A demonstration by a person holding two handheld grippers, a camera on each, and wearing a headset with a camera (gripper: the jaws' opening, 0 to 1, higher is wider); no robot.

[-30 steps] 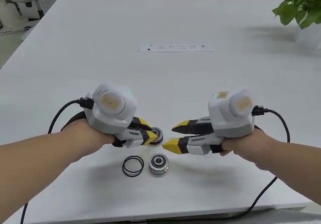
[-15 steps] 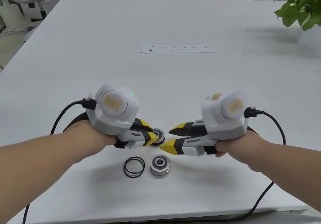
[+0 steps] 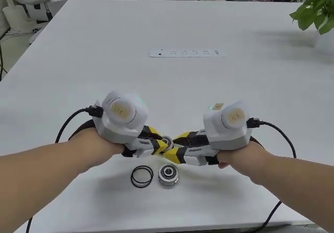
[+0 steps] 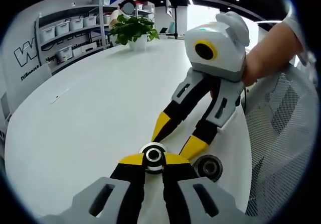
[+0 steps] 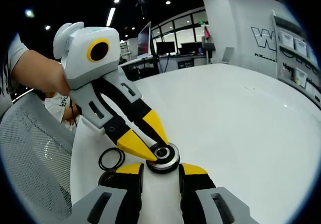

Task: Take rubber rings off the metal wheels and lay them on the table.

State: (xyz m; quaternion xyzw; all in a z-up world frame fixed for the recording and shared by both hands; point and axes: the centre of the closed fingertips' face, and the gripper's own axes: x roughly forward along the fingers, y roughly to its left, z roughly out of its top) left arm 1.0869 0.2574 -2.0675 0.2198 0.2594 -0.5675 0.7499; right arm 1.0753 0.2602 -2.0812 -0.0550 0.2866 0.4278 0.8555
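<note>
My left gripper [image 3: 158, 143] is shut on a small metal wheel [image 3: 167, 141] with a black rubber ring around it, just above the table. In the left gripper view the wheel [image 4: 153, 155] sits between the yellow tips of the left gripper [image 4: 153, 159]. My right gripper [image 3: 177, 147] is open and faces it, its tips on either side of the wheel [image 5: 163, 156]. A second metal wheel [image 3: 168, 174] lies on the table below, beside black rubber rings [image 3: 141, 176] lying flat.
A white power strip [image 3: 187, 53] lies mid-table, far from the work. A green plant [image 3: 313, 6] stands at the far right corner. Black cables [image 3: 70, 123] trail from both grippers. The table's front edge [image 3: 156, 228] is close behind the loose wheel.
The right gripper has moved left, closing the gap until its open jaws flank the wheel held by the left gripper. The left gripper has barely moved.
</note>
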